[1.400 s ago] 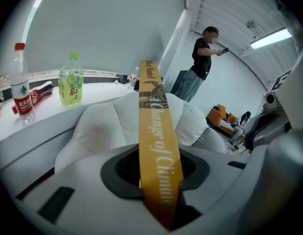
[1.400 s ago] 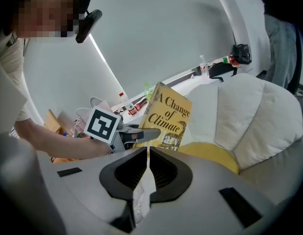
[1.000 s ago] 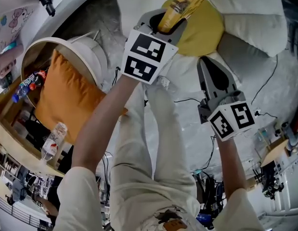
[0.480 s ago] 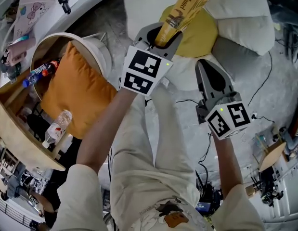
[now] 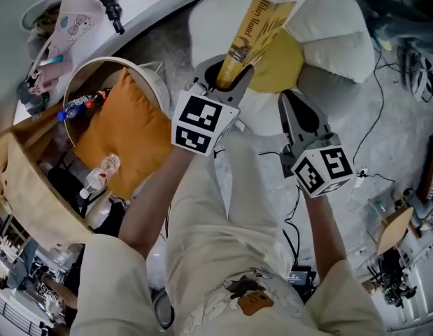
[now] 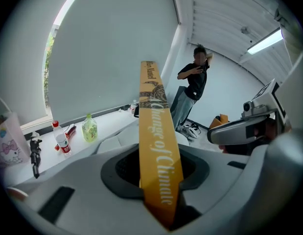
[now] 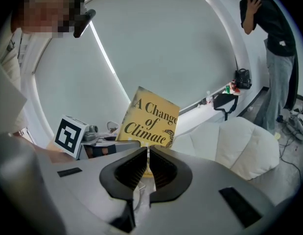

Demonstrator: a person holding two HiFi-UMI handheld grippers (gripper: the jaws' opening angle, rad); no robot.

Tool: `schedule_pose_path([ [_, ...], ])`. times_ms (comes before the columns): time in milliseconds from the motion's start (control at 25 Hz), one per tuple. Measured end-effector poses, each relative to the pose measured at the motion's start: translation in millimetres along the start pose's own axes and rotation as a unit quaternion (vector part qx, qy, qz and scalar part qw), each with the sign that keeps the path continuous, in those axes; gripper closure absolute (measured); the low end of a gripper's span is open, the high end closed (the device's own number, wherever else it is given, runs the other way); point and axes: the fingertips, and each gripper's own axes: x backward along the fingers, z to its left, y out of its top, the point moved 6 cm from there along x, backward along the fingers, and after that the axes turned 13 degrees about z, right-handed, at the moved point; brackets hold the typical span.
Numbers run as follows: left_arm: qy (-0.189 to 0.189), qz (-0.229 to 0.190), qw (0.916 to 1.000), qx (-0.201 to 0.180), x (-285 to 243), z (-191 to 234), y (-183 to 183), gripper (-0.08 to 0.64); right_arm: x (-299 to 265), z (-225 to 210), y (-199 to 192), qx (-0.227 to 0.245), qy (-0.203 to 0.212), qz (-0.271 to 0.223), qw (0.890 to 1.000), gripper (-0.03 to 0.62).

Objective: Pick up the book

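The book, a yellow paperback, is up in the air, with its lower end clamped between the jaws of the left gripper. From that gripper's own view the spine runs straight up out of the jaws, both pads pressed against the covers. In the head view the book leans away over a white cushion seat with a yellow middle.

The right gripper hangs beside the left one, apart from the book. Its jaws are together and nothing sits between them. The book's front cover shows beyond them.

To the left, an orange cushion lies in a round white tub, with a cola bottle and a clear bottle near it. A green bottle stands on a white ledge at the wall. A person stands farther back.
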Motion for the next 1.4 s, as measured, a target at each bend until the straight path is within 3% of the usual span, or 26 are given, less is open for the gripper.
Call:
schedule_pose_path([
  [680, 0.019, -0.067, 0.9976, 0.005, 122.4, -25.1, 91.8, 0.42, 81.5, 48.3, 100.3, 0.037, -0.021, -0.05, 0.998, 0.558],
  [1400, 0.024, -0.086, 0.996, 0.004, 201.9, -70.5, 113.4, 0.42, 160.0, 91.6, 138.3, 0.079, -0.012, -0.116, 0.99, 0.558],
])
